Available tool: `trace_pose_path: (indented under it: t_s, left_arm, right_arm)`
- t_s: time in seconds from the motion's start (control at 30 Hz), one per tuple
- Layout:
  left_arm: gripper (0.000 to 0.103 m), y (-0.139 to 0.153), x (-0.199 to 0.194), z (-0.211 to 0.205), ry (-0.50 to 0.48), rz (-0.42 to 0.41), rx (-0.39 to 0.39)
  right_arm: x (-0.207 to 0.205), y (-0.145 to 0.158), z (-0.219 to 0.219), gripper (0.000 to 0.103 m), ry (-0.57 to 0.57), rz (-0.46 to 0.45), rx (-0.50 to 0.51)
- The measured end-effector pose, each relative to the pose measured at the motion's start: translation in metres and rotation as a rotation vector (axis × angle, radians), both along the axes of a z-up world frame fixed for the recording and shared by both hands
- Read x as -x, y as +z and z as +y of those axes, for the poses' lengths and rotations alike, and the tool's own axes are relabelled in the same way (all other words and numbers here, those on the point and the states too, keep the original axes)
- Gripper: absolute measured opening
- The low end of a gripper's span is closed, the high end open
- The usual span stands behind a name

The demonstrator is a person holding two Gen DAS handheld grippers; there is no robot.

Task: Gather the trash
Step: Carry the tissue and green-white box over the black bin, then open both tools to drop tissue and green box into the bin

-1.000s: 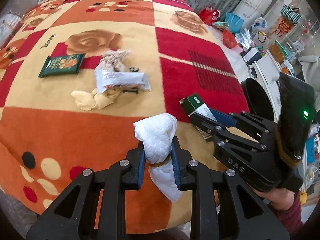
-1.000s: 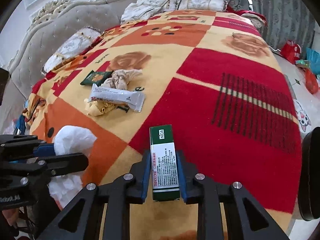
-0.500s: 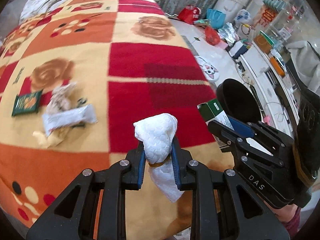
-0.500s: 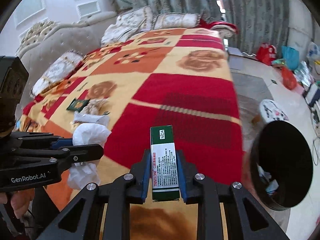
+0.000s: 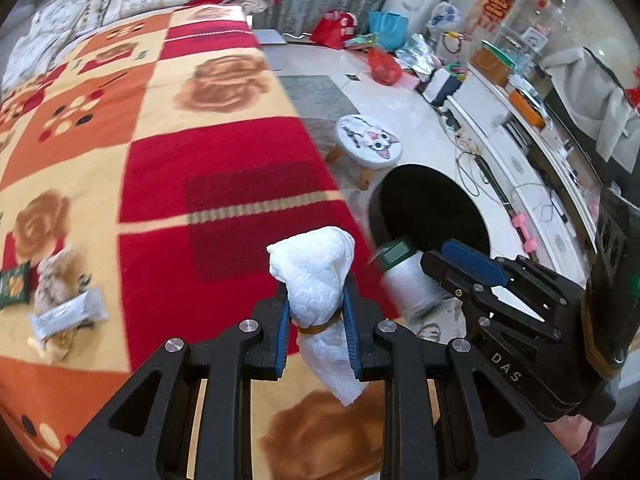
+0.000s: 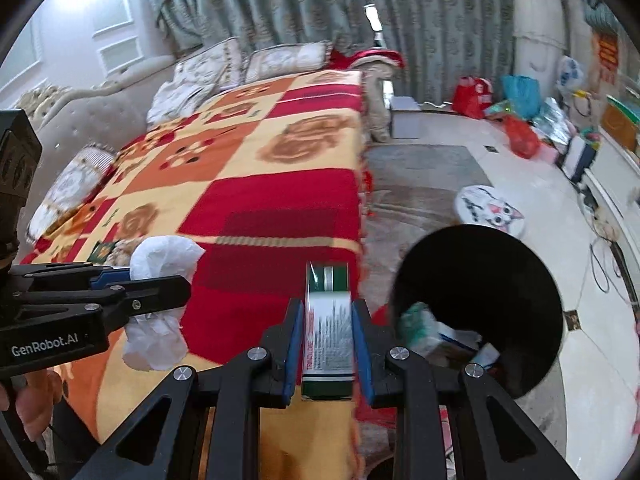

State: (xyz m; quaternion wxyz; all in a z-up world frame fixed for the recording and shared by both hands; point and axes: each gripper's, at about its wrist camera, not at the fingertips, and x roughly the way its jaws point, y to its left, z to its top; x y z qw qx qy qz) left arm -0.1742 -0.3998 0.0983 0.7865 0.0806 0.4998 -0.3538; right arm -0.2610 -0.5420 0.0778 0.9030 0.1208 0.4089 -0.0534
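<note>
A red, orange and cream rose-patterned fleece blanket (image 5: 168, 168) covers the bed; crumpled white embossed tissue (image 5: 316, 280), green-and-white cardboard box (image 6: 328, 320), round black bin (image 6: 476, 276).

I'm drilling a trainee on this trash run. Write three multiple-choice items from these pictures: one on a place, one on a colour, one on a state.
1. Where does the black bin stand?
A. on the bed
B. on the floor beside the bed
C. on the cat stool

2. What colour are the ends of the box in the right gripper?
A. green
B. blue
C. yellow

3. What is the left gripper doing?
A. standing open and empty
B. shut on a snack wrapper
C. shut on a white tissue wad

Answers:
1 B, its round mouth sits on the pale floor past the blanket edge.
2 A, green shows above and below the white panel.
3 C, both blue pads press the wad's sides.
</note>
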Motion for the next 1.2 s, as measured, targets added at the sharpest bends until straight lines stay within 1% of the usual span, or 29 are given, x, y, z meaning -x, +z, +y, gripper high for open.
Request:
trace_pose_path:
  t_s: [0.3, 0.47, 0.57, 0.67, 0.7, 0.8, 0.9, 1.0, 1.1, 1.13, 1.2]
  left_arm:
    - [0.021, -0.005, 0.002, -0.053, -0.060, 0.014, -0.003]
    - [0.021, -0.012, 0.002, -0.065, -0.060, 0.028, -0.008]
    - [0.021, -0.016, 0.000, -0.073, -0.062, 0.034, -0.013]
    - [0.021, -0.018, 0.000, -0.079, -0.065, 0.039, -0.012]
    - [0.021, -0.019, 0.000, -0.081, -0.067, 0.042, -0.008]
    - [0.021, -0.020, 0.000, -0.089, -0.077, 0.051, 0.008]
    - [0.021, -0.021, 0.000, -0.097, -0.083, 0.050, 0.021]
    - [0.021, -0.022, -0.002, -0.103, -0.090, 0.065, 0.046]
    - [0.023, -0.021, -0.002, -0.111, -0.100, 0.062, 0.071]
    - [0.026, -0.020, -0.002, -0.113, -0.105, 0.057, 0.073]
    - [0.038, -0.019, -0.002, -0.119, -0.119, 0.059, 0.090]
  right_arm:
    - [0.011, -0.007, -0.043, 0.023, -0.085, 0.015, -0.009]
    - [0.015, -0.010, -0.062, 0.023, -0.119, 0.016, -0.020]
    - [0.019, -0.014, -0.072, 0.023, -0.137, 0.011, -0.056]
    - [0.018, -0.019, -0.080, 0.023, -0.158, 0.028, -0.080]
    - [0.018, -0.021, -0.082, 0.024, -0.170, 0.038, -0.083]
    - [0.021, -0.023, -0.087, 0.039, -0.196, 0.050, -0.079]
    - [0.025, -0.026, -0.093, 0.039, -0.214, 0.055, -0.083]
    - [0.029, -0.028, -0.100, 0.040, -0.237, 0.067, -0.091]
    - [0.035, -0.029, -0.106, 0.040, -0.257, 0.070, -0.094]
    - [0.036, -0.029, -0.107, 0.040, -0.259, 0.070, -0.094]
    - [0.039, -0.029, -0.110, 0.040, -0.269, 0.070, -0.093]
